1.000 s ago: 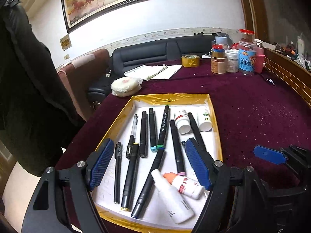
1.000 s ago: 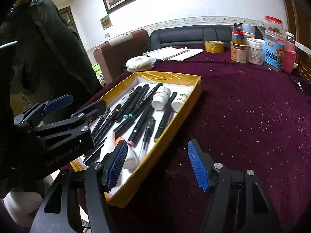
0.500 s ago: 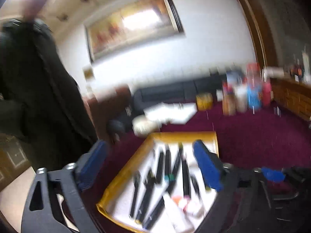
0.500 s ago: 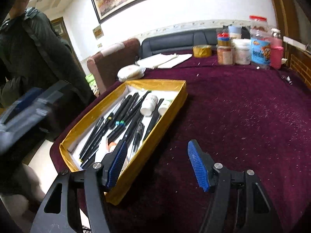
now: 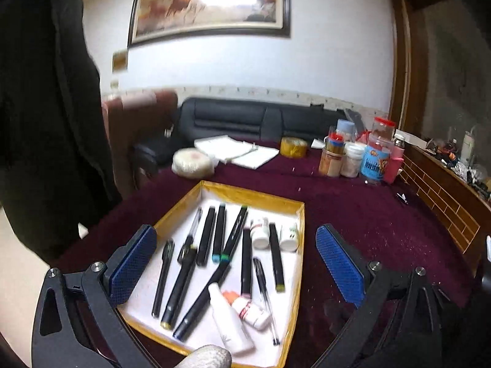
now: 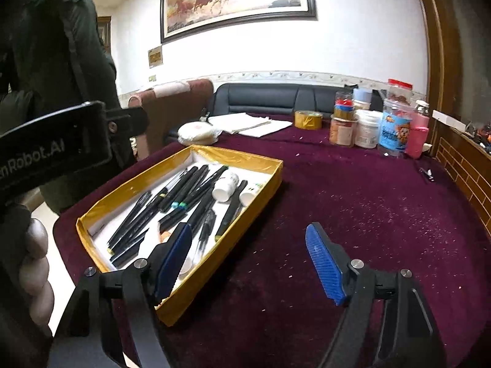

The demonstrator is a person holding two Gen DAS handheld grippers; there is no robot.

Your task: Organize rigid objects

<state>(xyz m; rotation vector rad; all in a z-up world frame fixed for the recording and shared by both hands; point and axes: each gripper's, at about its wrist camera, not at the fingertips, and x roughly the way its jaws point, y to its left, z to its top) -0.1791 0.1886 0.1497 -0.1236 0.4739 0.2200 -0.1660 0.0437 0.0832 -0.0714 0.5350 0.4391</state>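
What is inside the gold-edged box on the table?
The gold-edged box holds black pens, two small white bottles upright and two bottles lying down. Its near corners are hidden behind the open left gripper.

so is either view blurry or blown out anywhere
Left wrist view: glare washes out the middle of the framed painting; the armchair is smeared. Right wrist view: sharper, the painting's top right is blown out, and fisheye bends the door frame.

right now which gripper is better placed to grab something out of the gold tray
Left, probably. The left gripper hangs open directly over the gold tray, with the black pens between its fingers. The right gripper is also open but aims mostly at bare maroon tablecloth beside the tray.
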